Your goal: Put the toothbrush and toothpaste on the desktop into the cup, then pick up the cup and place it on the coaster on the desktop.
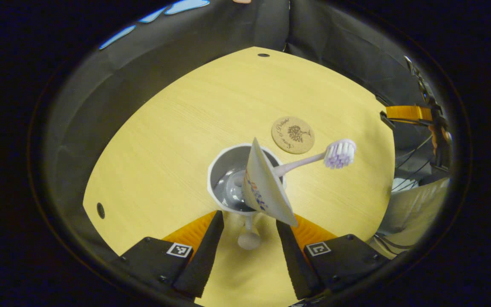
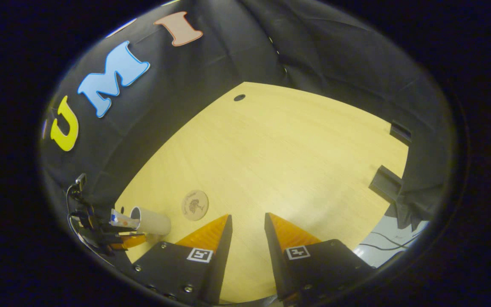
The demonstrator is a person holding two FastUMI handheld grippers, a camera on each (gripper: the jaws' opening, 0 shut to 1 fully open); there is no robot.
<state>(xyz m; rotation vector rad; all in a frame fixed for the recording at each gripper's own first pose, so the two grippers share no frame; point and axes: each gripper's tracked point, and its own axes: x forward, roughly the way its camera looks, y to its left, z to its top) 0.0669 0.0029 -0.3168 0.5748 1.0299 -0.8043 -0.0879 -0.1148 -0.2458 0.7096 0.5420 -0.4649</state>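
A pale cup (image 1: 224,170) stands on the wooden desk (image 1: 164,140), seen from above. A white toothpaste tube (image 1: 264,187) stands in it, crimped end up. A toothbrush (image 1: 339,154) leans out to the right, bristles up. A round cork coaster (image 1: 292,134) lies just beyond the cup. My left gripper (image 1: 249,217) has its fingers apart at the cup's near side. The left fingertip (image 1: 218,215) touches the cup's wall and the tube hides the other tip. My right gripper (image 2: 248,215) hovers open over bare desk. Cup (image 2: 154,221) and coaster (image 2: 194,205) sit at its lower left.
A small pale knob (image 1: 249,241) juts from the cup toward me between my left fingers. The right gripper (image 1: 407,113) shows off the desk's right edge. Cable holes (image 1: 263,55) (image 1: 100,210) mark the desk. A black bracket (image 2: 384,181) sits at the desk's right edge.
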